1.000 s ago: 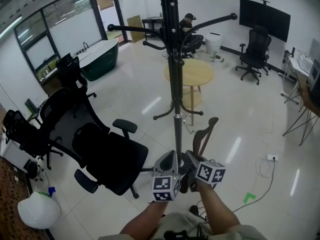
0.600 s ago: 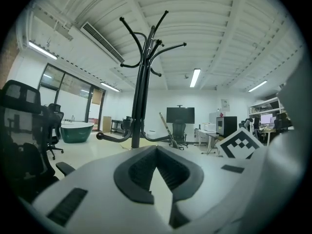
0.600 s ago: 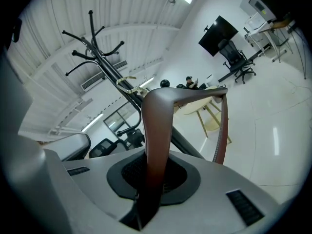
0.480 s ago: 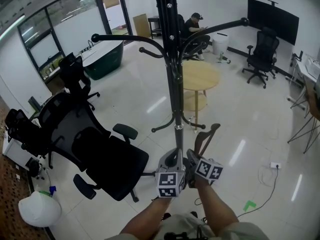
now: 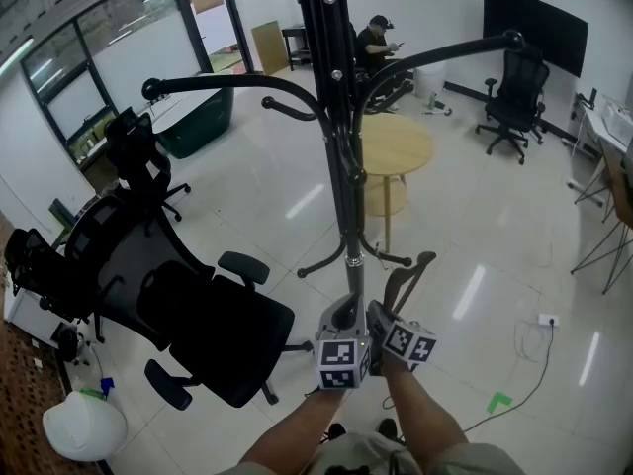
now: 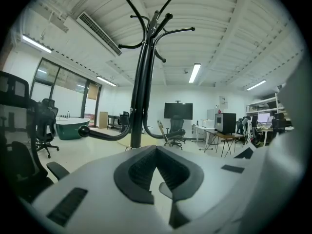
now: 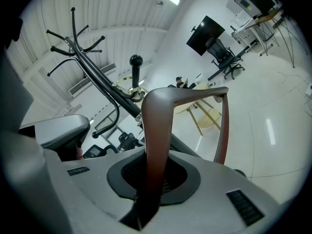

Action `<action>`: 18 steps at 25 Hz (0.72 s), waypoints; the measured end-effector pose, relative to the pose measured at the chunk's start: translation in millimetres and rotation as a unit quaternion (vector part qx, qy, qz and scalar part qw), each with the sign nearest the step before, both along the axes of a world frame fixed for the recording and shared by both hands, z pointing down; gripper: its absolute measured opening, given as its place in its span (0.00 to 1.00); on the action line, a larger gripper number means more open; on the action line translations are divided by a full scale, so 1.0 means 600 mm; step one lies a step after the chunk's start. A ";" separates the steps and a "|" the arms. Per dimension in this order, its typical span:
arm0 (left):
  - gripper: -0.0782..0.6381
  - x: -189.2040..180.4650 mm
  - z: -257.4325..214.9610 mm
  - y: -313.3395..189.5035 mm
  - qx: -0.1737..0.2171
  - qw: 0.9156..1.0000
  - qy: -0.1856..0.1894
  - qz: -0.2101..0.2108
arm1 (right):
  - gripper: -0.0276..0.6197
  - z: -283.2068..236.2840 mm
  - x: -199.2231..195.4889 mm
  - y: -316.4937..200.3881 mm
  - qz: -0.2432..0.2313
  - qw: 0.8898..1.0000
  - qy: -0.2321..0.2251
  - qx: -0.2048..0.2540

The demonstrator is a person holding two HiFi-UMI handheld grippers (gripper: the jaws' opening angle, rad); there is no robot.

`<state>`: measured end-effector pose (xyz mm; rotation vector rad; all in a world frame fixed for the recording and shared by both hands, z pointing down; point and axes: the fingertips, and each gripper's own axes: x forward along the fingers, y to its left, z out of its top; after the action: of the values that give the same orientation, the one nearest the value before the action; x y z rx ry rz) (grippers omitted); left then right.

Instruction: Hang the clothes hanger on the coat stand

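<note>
The black coat stand (image 5: pixel 341 166) rises straight ahead of me, its curved arms spreading left and right at head height. My right gripper (image 5: pixel 398 336) is shut on a brown wooden clothes hanger (image 5: pixel 406 277), which sticks up just right of the pole's lower part. In the right gripper view the hanger (image 7: pixel 158 130) runs up out of the gripper (image 7: pixel 153 179), with the stand (image 7: pixel 97 77) behind it. My left gripper (image 5: pixel 342 352) sits close beside the right one, in front of the pole. Its pads meet with nothing between them (image 6: pixel 157 152), facing the stand (image 6: pixel 141 82).
A black office chair (image 5: pixel 208 315) stands close on the left of the stand. Behind the pole is a round wooden table (image 5: pixel 396 146). A person (image 5: pixel 376 38) sits at the back. A white helmet-like object (image 5: pixel 84 426) lies at lower left, and a cable (image 5: pixel 539 334) on the floor at right.
The stand has come nearer and fills more of the head view. Both grippers sit slightly higher and closer to the pole, with the hanger still held.
</note>
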<state>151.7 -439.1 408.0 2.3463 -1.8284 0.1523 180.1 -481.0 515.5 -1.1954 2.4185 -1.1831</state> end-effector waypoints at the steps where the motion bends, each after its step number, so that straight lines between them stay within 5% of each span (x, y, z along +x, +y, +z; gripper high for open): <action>1: 0.12 0.000 0.005 -0.005 -0.001 1.000 -0.001 0.001 | 0.07 0.007 -0.001 -0.007 0.004 1.000 -0.004 -0.003; 18: 0.12 -0.041 0.101 -0.044 -0.045 0.999 -0.024 0.003 | 0.07 0.137 -0.055 -0.081 0.021 1.000 0.003 -0.013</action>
<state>127.3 -465.4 468.7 2.3056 -1.7977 0.2884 147.3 -529.4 597.6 -1.2533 2.3775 -1.2045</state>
